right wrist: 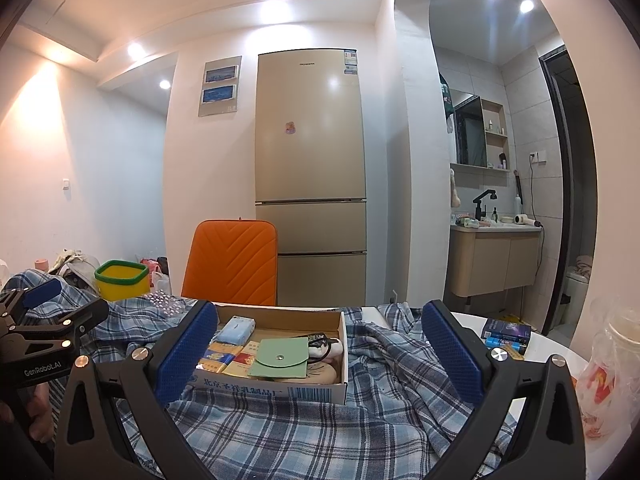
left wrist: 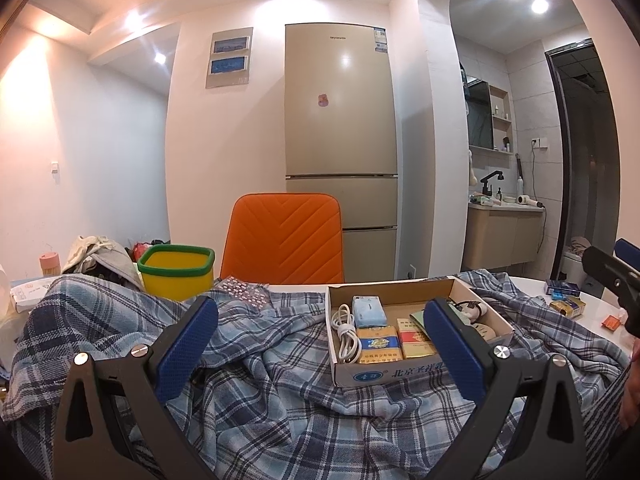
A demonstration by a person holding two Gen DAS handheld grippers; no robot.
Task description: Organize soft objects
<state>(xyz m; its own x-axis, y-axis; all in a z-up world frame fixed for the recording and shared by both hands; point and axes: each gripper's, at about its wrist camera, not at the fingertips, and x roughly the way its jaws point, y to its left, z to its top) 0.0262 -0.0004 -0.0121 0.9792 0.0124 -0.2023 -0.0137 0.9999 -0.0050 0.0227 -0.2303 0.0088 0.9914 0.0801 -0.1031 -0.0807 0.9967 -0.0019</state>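
Nearest, the left gripper point(left wrist: 320, 344) hangs just above the rumpled blue plaid cloth point(left wrist: 260, 392), its jaws spread wide and holding nothing. The right gripper point(right wrist: 320, 344) hovers beside it over the same plaid cloth point(right wrist: 280, 432), jaws equally wide apart and empty. The cloth covers most of the tabletop point(right wrist: 548, 354), from the near edge back to the far edge, with white surface bare only toward the right side.

Resting on the cloth, past the fingertips, is an open cardboard box point(left wrist: 400, 374) holding a coiled white cable point(left wrist: 346, 336), a blue tissue pack point(left wrist: 369, 312), cigarette packs point(left wrist: 378, 346) and, seen from the right wrist, a green snap pouch point(right wrist: 280, 358). On the bare tabletop at the right lie dark blue packs point(right wrist: 506, 334) and a crinkled plastic bag point(right wrist: 608, 372).

At the far left corner stands a yellow bin with a green rim point(left wrist: 177, 270), next to a heap of grey clothing point(left wrist: 100, 258). Beyond the far edge are an orange chair point(left wrist: 284, 238) and a beige fridge point(left wrist: 340, 120).
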